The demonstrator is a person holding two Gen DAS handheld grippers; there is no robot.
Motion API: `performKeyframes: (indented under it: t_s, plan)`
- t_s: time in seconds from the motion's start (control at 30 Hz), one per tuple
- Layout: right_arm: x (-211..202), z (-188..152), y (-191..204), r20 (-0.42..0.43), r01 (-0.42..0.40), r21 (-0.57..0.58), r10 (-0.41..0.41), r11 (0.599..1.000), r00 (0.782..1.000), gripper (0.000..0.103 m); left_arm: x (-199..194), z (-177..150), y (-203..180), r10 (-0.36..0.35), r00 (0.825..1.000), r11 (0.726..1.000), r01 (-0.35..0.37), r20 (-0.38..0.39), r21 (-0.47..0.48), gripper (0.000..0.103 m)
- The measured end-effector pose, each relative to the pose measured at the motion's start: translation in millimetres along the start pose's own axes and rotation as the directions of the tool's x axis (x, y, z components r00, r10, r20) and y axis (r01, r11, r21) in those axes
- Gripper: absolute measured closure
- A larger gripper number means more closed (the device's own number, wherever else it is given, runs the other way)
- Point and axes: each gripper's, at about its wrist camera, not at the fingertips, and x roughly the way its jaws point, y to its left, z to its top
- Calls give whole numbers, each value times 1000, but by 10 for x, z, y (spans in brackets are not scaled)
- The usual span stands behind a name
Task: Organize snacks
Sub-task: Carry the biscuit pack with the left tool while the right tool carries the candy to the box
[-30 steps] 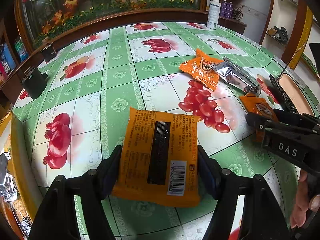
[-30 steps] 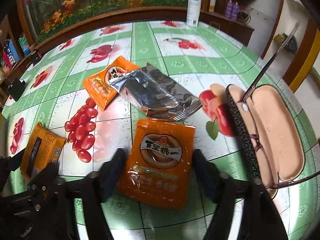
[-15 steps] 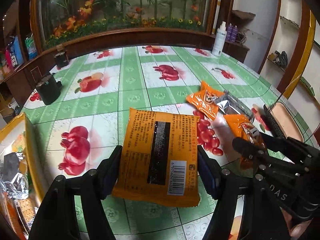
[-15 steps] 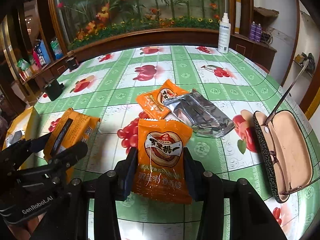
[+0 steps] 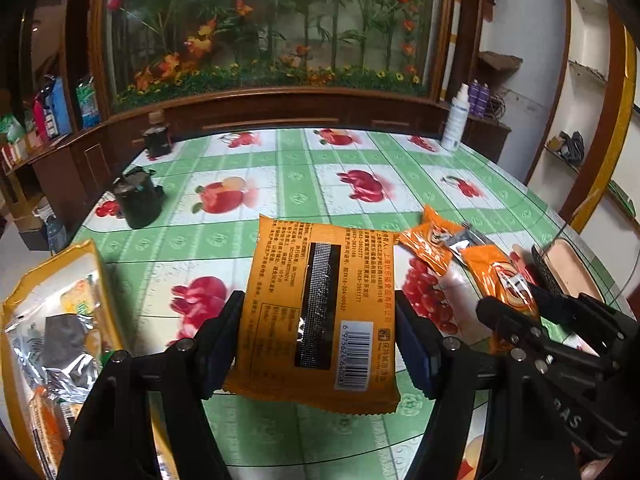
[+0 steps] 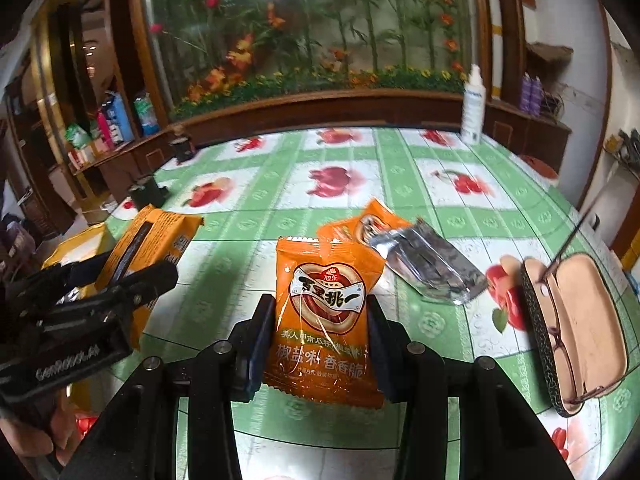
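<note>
Left gripper [image 5: 320, 344] clamps yellow packet [image 5: 320, 312], right gripper [image 6: 320, 344] clamps orange packet [image 6: 326, 320]; both lifted clear, probably bound for bag [image 5: 52, 320] left of both.

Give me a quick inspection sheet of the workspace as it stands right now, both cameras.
Surface: table under a green checked cloth with fruit prints.
Job's things: yellow-orange packet, barcode side up, held above the table; orange seed packet, front up, also held; another orange packet partly under a silver packet on the cloth; open yellow snack bag at the left edge, holding packets.
Clutter: open glasses case with spectacles; two dark jars; spray bottle.
Grippers: left gripper and right gripper, jaws each shut on a packet.
Cables: nothing seen on the table.
Surroundings: planted display window, wooden shelves.
</note>
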Motion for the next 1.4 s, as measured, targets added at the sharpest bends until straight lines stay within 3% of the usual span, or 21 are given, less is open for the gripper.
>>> performKeyframes:
  t_s: [0.37, 0.53, 0.73, 1.07, 1.4]
  plan:
    - [-120, -41, 269, 76, -32, -86, 39, 996, 996, 56, -168, 54, 219, 127, 986, 991, -121, 107, -55, 33]
    - [-144, -64, 329, 94, -43, -111, 54, 993, 994, 56, -258, 76, 271, 180, 970, 983, -170, 162, -71, 33]
    - [-178, -88, 401, 115, -50, -134, 65, 990, 991, 56, -388, 91, 263, 239, 939, 971, -229, 246, -71, 33]
    - [-211, -142, 563, 128, -93, -166, 115, 982, 985, 56, -471, 109, 377, 285, 918, 958, -267, 275, -102, 33]
    - [-209, -199, 827, 96, -181, -176, 200, 968, 975, 56, -623, 84, 773, 328, 909, 939, -285, 256, -192, 33]
